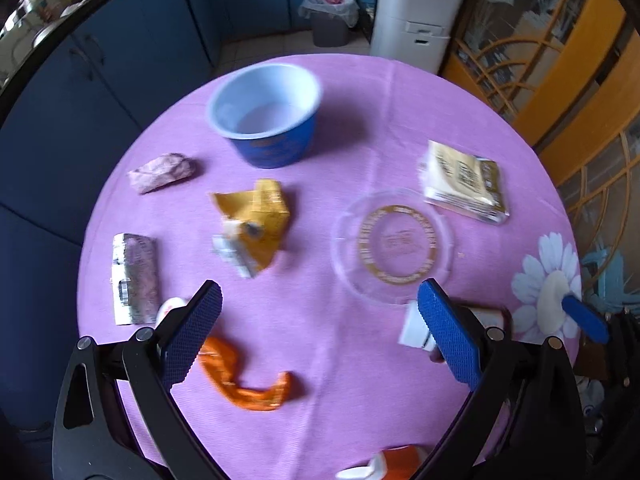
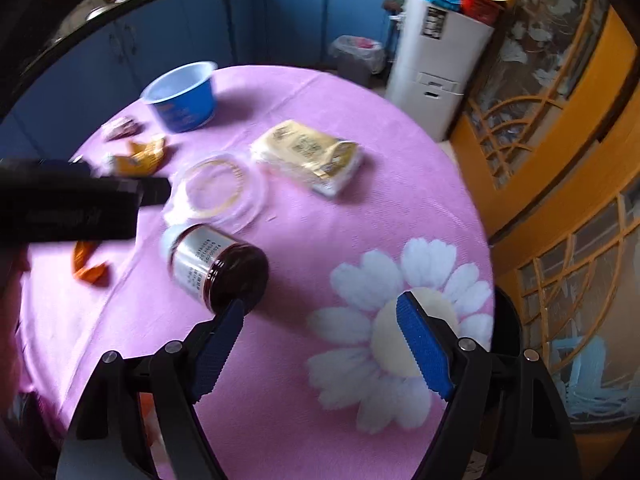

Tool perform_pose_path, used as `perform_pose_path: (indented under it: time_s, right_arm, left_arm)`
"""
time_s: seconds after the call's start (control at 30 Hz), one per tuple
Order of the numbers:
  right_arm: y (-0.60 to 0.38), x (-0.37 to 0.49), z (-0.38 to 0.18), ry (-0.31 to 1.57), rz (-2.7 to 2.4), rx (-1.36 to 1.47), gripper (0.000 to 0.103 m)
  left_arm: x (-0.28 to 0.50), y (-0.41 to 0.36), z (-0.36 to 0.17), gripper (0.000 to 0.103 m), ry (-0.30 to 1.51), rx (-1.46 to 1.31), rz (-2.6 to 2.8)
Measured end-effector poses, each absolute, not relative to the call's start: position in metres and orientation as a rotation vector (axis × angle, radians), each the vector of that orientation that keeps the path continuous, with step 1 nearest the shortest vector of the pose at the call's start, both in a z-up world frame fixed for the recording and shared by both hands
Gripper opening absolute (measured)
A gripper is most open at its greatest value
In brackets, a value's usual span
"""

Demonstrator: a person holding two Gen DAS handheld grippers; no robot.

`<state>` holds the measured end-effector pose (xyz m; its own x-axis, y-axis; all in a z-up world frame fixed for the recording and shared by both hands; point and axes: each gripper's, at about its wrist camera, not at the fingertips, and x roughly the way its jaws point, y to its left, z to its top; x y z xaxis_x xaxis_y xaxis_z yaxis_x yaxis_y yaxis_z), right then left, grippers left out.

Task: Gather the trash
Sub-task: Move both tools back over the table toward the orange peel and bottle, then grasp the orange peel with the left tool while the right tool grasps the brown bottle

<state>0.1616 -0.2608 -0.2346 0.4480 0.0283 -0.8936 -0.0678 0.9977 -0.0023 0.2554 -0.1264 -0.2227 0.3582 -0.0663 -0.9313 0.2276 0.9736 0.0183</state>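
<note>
A round table (image 1: 320,80) under a pink cloth is strewn with litter, and the blue paper bowl (image 1: 266,114) standing upright near its far edge serves as my marker. Just this side of the bowl lies a crumpled yellow wrapper (image 1: 256,222). To the bowl's left sits a small pink wrapper (image 1: 162,172), and nearer than that, by the table's left edge, a flattened silver packet (image 1: 134,278). To the bowl's right, across the cloth, rests a cream and gold tissue pack (image 1: 464,182). Between that pack and the yellow wrapper lies a clear plastic lid with a gold ring (image 1: 394,246).

Well on the near side of the bowl, a twisted orange wrapper (image 1: 248,384) lies on the cloth right under the left gripper (image 1: 320,308), which hangs above the table with its blue pads spread wide and nothing between them.

The right gripper (image 2: 320,320) hovers over the white flower printed on the cloth, far from the bowl, its fingers likewise well apart and empty. A dark jar with a silver label (image 2: 218,266) lies on its side just beside the tip of its left finger; I cannot tell if they touch.

Beyond the bowl, off the table, a lined grey bin (image 1: 330,20) stands on the floor.
</note>
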Motion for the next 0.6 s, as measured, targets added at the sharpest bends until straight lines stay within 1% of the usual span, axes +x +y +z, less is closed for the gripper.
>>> perform_pose_path:
  time_s: [0.37,0.6]
  right_arm:
    - [-0.219,0.161,-0.232,1.121,0.273,-0.06,0.077]
    - [-0.199,0.158,-0.224,1.105,0.359,-0.052,0.077]
  left_arm:
    - [0.248,-0.113,-0.218,0.097,1.179,0.149,-0.163]
    - [0.24,-0.075,-0.212,0.097,1.186,0.108,-0.087]
